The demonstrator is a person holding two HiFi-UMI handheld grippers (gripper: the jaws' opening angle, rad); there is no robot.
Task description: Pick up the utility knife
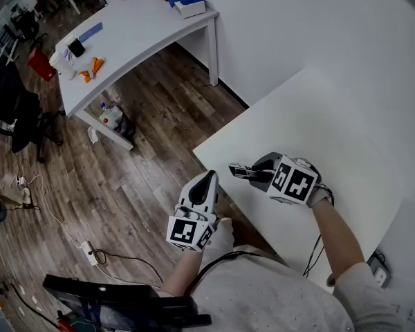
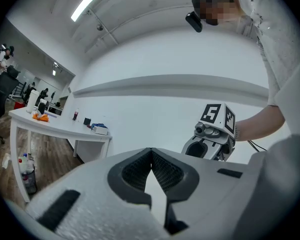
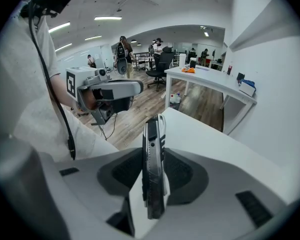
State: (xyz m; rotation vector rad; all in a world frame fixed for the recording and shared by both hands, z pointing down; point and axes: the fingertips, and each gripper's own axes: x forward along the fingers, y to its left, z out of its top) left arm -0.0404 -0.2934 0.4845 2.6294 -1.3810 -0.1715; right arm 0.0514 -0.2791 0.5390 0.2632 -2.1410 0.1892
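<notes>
The left claw [image 1: 207,182] is pressed together with nothing in it, and it hangs out over the floor; the right claw [image 1: 261,173] is pinching the utility knife [image 1: 241,171] on its two flat sides, and the knife looks lifted off the white worktop [image 1: 332,116], near its edge; so the pick-up looks about done; next, I think, the right claw just needs to keep a firm, steady pinch so the knife does not slip. In the room, a black chair [image 1: 17,113] stands at the left; then a brown wood floor [image 1: 159,109]; then another white worktop [image 1: 145,26] with small things on it.
</notes>
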